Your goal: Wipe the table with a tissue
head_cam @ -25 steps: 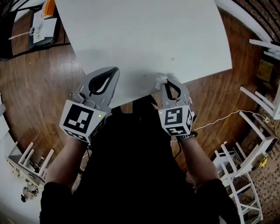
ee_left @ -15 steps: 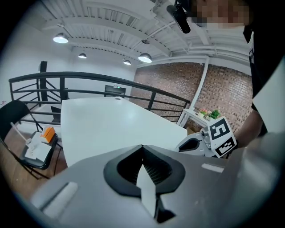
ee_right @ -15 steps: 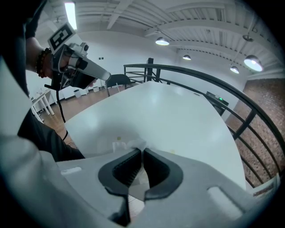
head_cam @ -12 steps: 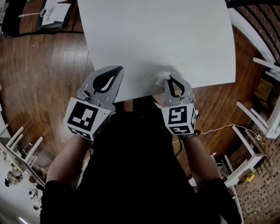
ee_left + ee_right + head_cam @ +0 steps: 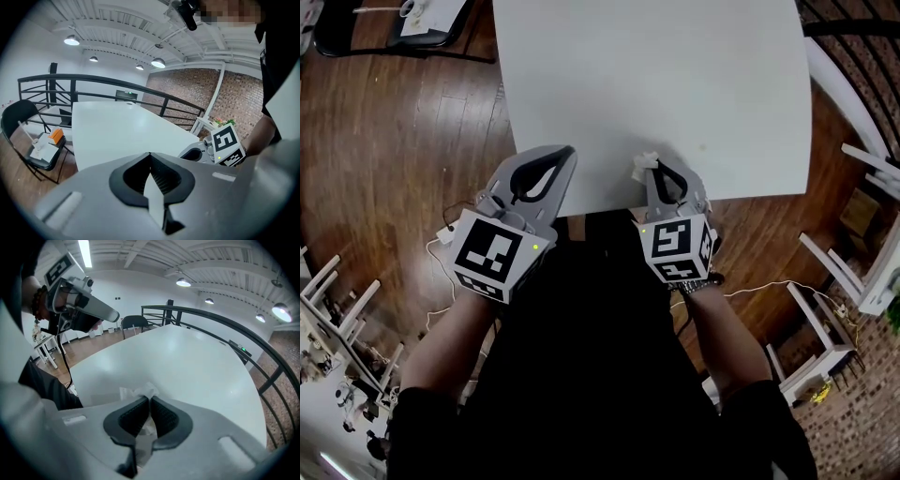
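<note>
A white table (image 5: 675, 84) fills the upper middle of the head view. My right gripper (image 5: 653, 168) hovers over its near edge, shut on a crumpled white tissue (image 5: 645, 169). In the right gripper view the tissue (image 5: 139, 393) sticks out past the tips of my right gripper (image 5: 149, 400), above the white table (image 5: 187, 362). My left gripper (image 5: 566, 153) is at the table's near left corner, jaws shut with nothing in them. The left gripper view shows my left gripper (image 5: 150, 156) closed above the table (image 5: 122, 136), and the right gripper's marker cube (image 5: 228, 142) to its right.
Brown wooden floor (image 5: 384, 169) surrounds the table. A dark chair with papers (image 5: 422, 23) stands at the far left, also seen as the chair (image 5: 40, 150). White furniture frames (image 5: 853, 281) lie at the right, more (image 5: 337, 319) at the left. A black railing (image 5: 225, 333) runs behind the table.
The view has shifted so the table sits more to the right. Both grippers stay at the near edge, the right one still holding the tissue.
</note>
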### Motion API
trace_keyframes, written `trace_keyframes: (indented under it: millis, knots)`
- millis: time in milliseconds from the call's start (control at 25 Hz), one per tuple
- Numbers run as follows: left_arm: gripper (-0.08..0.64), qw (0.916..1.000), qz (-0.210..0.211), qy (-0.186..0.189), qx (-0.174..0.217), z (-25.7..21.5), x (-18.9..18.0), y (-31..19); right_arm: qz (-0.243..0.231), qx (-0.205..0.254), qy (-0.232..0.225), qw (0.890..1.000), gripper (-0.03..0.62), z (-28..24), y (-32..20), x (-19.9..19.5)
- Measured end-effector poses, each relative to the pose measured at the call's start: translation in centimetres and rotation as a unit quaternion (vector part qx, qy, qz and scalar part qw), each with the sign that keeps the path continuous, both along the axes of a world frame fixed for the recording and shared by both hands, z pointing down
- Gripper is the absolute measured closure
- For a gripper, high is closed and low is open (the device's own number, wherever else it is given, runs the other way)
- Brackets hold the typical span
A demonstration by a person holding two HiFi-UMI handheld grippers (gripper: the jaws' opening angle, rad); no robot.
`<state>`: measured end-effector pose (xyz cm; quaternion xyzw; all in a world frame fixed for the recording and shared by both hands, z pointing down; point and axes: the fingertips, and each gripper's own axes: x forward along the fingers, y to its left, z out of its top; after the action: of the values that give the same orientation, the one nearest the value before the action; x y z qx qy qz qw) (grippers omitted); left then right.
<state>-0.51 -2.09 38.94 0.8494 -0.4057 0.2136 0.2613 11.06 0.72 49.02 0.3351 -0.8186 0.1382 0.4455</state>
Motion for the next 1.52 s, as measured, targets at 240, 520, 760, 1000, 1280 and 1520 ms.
trace_keyframes:
  millis: [240,520,760,1000,1280,1520]
  knots:
    - [0.545,1.0,0.0,-0.003,-0.006,0.7,-1.1,-0.1,0.004,-0.001,0.0,1.0,0.584,0.3,-0.2,-0.8]
    - [0.545,0.9998,0.015,-0.009,-0.01,1.0,-0.8,-0.3,0.002,-0.004,-0.014,1.0,0.584,0.1,0.4,-2.2]
    - [0.545,0.9994,0.033,-0.012,-0.007,0.9,0.2,-0.5,0.009,-0.012,-0.04,0.999,0.584,-0.3,0.9,-2.7]
    - [0.545,0.9987,0.049,-0.015,-0.004,0.7,1.4,-0.7,0.033,0.004,-0.046,0.998,0.584,-1.2,0.3,-1.1]
    - [0.545,0.9976,0.068,-0.013,-0.001,0.6,2.7,-0.9,0.072,0.023,-0.035,0.997,0.584,-1.7,-0.5,1.9]
    - [0.545,0.9964,0.083,-0.013,0.001,0.4,4.2,-1.5,0.107,0.03,-0.021,0.994,0.584,-1.6,-1.4,5.3]
